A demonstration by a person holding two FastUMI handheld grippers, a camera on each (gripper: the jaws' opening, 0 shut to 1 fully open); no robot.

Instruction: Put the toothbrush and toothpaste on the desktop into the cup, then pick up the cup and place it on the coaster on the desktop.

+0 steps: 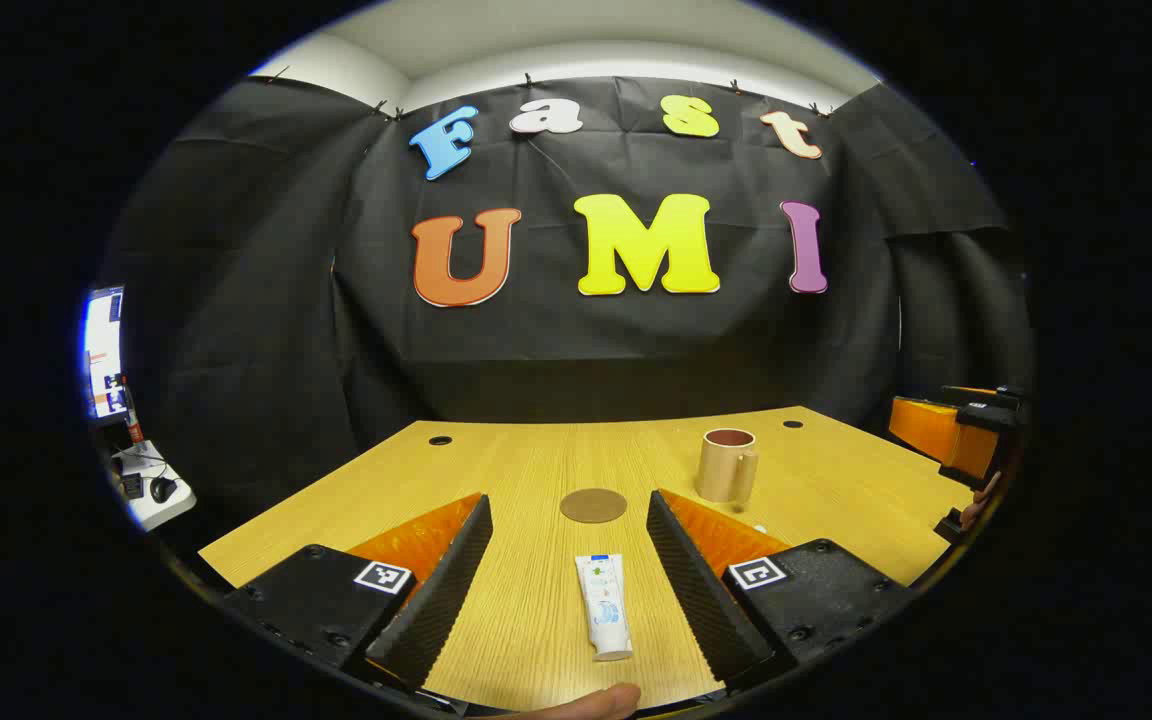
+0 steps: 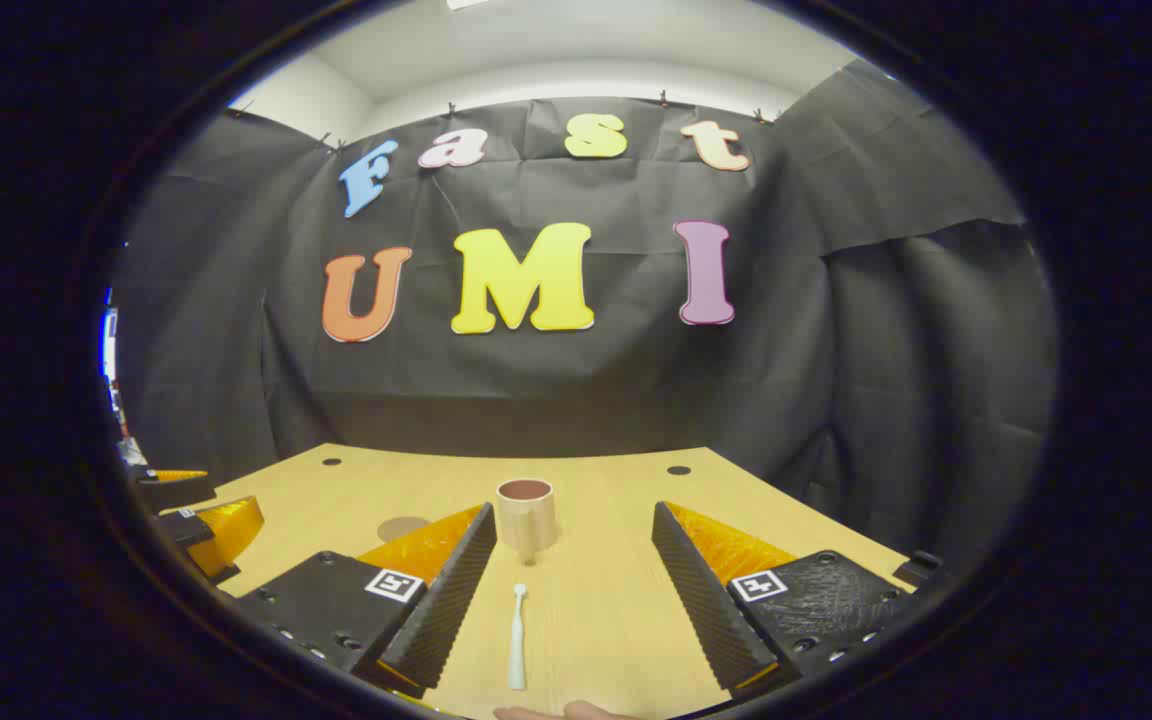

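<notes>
A white toothpaste tube point(image 1: 605, 606) lies flat on the wooden desk point(image 1: 536, 470), between the spread fingers of my open left gripper point(image 1: 568, 580). Beyond it sits a round brown coaster point(image 1: 593, 505), and a tan cup point(image 1: 726, 466) stands upright to the right of that. In the right gripper view a white toothbrush point(image 2: 517, 636) lies on the desk between the fingers of my open right gripper point(image 2: 571, 590), pointing toward the cup point(image 2: 525, 515). The coaster point(image 2: 403, 527) peeks out left of the cup. Neither gripper touches anything.
The other gripper point(image 1: 956, 430) shows at the right edge of the left gripper view, and its counterpart point(image 2: 191, 515) at the left edge of the right gripper view. Cable holes point(image 1: 440, 440) mark the desk's far side. A side table with a mouse point(image 1: 163, 488) stands far left.
</notes>
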